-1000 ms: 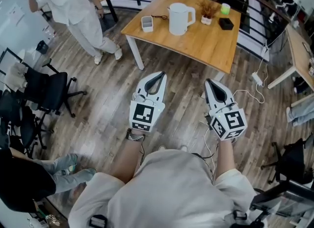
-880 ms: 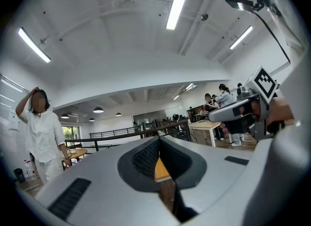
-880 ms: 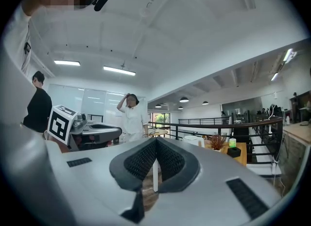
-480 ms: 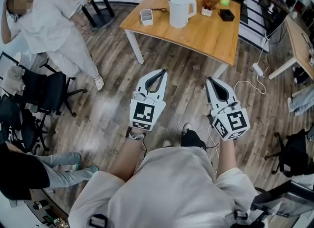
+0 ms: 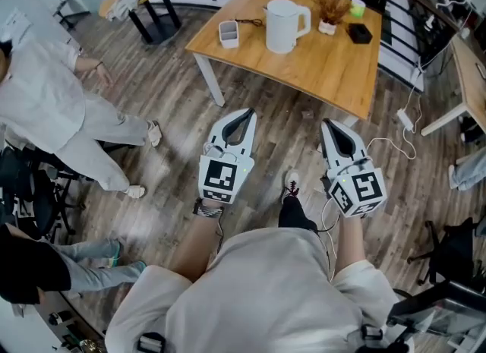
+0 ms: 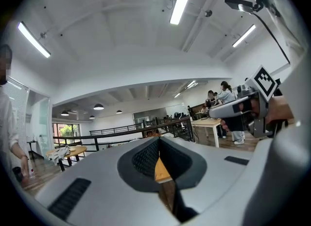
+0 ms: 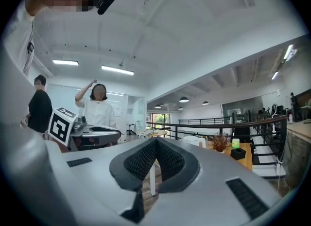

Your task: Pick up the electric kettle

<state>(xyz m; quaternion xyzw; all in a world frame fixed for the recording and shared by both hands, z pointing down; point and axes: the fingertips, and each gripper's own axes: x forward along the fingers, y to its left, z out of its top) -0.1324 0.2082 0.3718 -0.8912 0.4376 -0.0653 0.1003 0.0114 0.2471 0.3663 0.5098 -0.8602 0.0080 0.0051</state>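
The white electric kettle stands upright on the wooden tabletop, toward the tabletop's far side, its handle turned to the potted dried plant and a small white container by the tabletop's left edge. Both tools are held level over the wood floor, well short of the tabletop's near edge. The left tool has its jaws pressed together on nothing, and the right tool is likewise closed and empty.
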